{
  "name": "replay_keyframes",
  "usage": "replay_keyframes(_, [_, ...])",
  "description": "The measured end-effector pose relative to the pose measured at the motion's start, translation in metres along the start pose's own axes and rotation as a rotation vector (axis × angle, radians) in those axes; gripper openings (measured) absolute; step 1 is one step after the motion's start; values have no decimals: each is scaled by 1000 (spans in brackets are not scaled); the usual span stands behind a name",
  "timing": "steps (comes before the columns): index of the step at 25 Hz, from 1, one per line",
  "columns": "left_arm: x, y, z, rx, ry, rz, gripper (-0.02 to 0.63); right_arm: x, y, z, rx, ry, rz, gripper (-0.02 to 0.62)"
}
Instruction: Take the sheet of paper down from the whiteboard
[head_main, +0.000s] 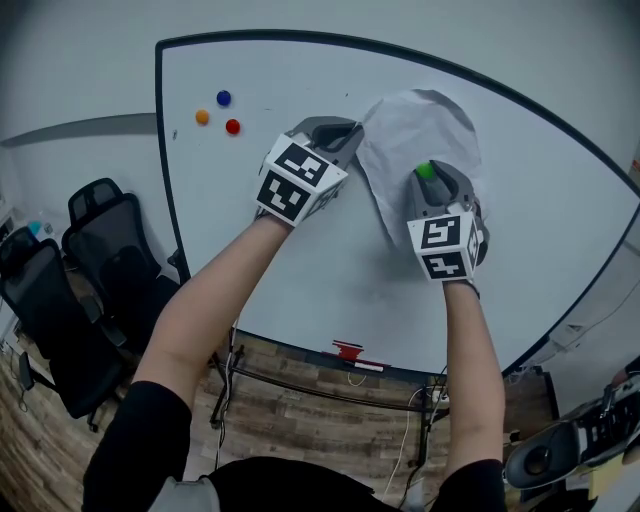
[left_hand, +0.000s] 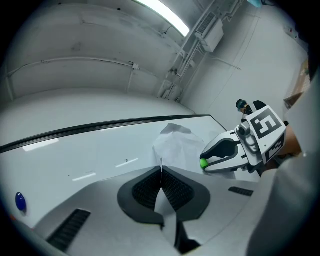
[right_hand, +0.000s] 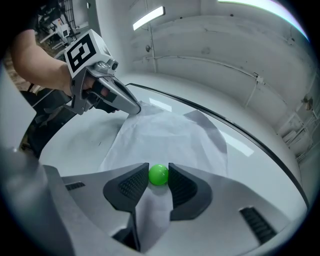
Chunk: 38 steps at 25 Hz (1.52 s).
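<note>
The whiteboard (head_main: 300, 250) fills everything ahead of both claws. The sheet of paper (head_main: 420, 125) lies against it and spans from the tip of the left gripper (head_main: 348, 132) across to, and beyond, the right gripper (head_main: 430, 175). The left claw's jaws are pressed together, with the sheet's near edge pinched between them. The right claw is closed on the small green magnet (right_hand: 159, 175), one pad on each side of the ball, with paper directly beneath its tips.

From where I stand, the step in hand looks like pulling that magnet off. I'd say it should come straight away from the board, not be dragged sideways, because sliding it would crease or tear the paper under it. The left claw should hold firm without tugging until the magnet is clear, or the sheet may rip at the pinned spot. The sheet would probably sag once freed, so that pinch has to carry it.

Well off to the outer side of the left claw sit a blue magnet (head_main: 223, 98), an orange magnet (head_main: 202, 117) and a red magnet (head_main: 232, 126), none of them touching the paper.
</note>
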<state>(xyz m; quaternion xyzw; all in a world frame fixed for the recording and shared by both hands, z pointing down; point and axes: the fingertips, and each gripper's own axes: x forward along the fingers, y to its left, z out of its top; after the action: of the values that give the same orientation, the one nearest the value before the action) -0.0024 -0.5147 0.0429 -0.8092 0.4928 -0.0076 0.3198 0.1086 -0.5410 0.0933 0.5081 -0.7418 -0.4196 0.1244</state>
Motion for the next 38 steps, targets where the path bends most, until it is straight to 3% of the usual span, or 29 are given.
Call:
replay_keyframes(7, [-1,-6,-3,-1,-3,-32,12,-11,-3,22,-22,-52,9,129])
replay_keyframes(18, [-7,-39,-17,82,67,-67,12,-43,-31,45,-2,-105,-37,129])
replay_keyframes(25, [-14,-67,-11,139,53,-113,12,-47,-36,44,18,-103,-38,129])
replay_keyframes(38, [-39,-95,-5,164,36,-142,12,-39,-36,27,83,-78,-33,129])
